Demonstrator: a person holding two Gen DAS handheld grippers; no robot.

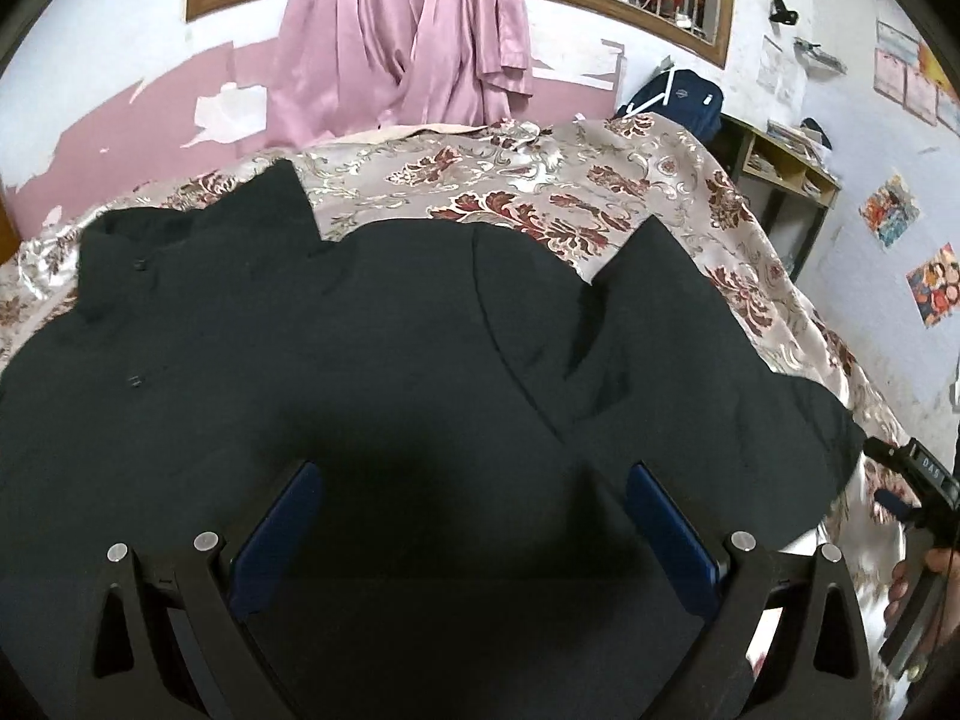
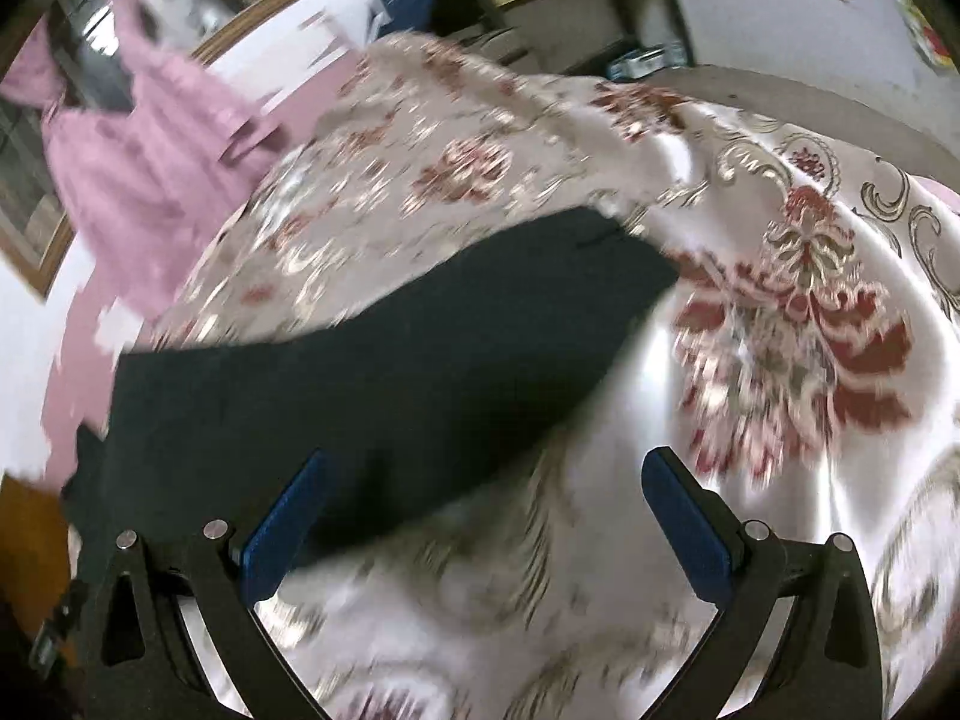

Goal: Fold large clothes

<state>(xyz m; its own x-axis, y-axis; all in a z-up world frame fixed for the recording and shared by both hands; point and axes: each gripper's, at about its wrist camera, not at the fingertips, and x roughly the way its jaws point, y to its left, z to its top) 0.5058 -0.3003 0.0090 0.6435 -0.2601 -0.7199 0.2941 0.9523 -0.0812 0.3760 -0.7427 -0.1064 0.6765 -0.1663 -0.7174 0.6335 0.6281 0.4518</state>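
Observation:
A large black button-up garment [image 1: 372,348] lies spread flat on a bed with a floral satin cover [image 1: 540,192]. Two small buttons show near its left side. My left gripper [image 1: 471,474] is open and empty, hovering just above the garment's near part. My right gripper [image 2: 483,468] is open and empty, over the garment's edge [image 2: 390,360] and the bed cover [image 2: 780,312]; that view is motion-blurred. The right gripper also shows at the right edge of the left wrist view [image 1: 900,480], beside the garment's right end.
Pink curtains [image 1: 408,48] hang from a wood-framed window behind the bed. A blue backpack [image 1: 678,96] and a wooden shelf [image 1: 780,168] stand at the back right. Posters hang on the right wall. The bed's right edge drops off near the shelf.

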